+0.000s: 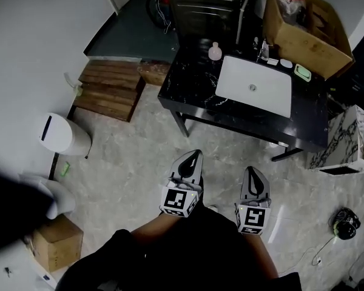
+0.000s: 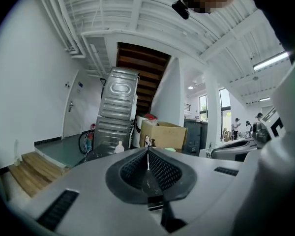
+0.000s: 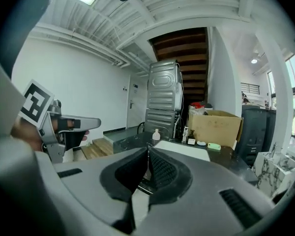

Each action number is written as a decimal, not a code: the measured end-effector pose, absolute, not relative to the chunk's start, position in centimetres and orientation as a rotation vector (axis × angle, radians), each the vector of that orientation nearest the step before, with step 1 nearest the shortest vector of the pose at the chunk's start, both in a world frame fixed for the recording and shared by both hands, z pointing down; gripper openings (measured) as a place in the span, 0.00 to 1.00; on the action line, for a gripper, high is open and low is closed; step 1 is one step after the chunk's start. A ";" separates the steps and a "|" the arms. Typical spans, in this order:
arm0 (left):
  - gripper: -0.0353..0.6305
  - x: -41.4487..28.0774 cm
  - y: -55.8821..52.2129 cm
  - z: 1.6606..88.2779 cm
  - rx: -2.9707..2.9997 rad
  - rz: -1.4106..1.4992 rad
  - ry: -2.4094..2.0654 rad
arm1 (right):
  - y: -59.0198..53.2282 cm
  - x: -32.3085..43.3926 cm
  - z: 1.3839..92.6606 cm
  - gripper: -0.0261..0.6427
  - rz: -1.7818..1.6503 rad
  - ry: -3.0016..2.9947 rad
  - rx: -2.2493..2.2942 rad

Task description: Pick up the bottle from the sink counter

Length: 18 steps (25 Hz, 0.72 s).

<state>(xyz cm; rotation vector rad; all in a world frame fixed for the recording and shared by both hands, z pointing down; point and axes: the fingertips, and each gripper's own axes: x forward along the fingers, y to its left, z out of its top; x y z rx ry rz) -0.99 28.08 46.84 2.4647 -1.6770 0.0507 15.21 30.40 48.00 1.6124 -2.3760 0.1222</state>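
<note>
The left gripper [image 1: 194, 157] and right gripper [image 1: 253, 173], fingers closed and empty, aim at the bottle [image 1: 215, 51] standing well apart on the sink surface [image 1: 188, 86], seemingly readying a pickup.

A large cardboard box [image 1: 309, 26] sits at two o'clock in the head view, with a green soap dish [image 1: 302, 73] just beside it. Wooden steps [image 1: 109, 88] lie at ten o'clock, a white bin [image 1: 64, 134] at nine and a small carton [image 1: 57, 242] at eight.
</note>
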 end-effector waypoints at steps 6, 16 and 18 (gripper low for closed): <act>0.08 -3.6 21.6 48.4 2.410 0.068 -1.640 | 22.7 11.0 48.8 0.10 0.132 -2.395 1.527; 0.08 -8.0 11.1 48.9 2.401 0.082 -1.572 | 11.2 5.0 49.3 0.10 0.188 -2.377 1.457; 0.08 -9.2 9.2 49.0 2.389 0.078 -1.572 | 9.5 3.8 49.4 0.10 0.201 -2.380 1.434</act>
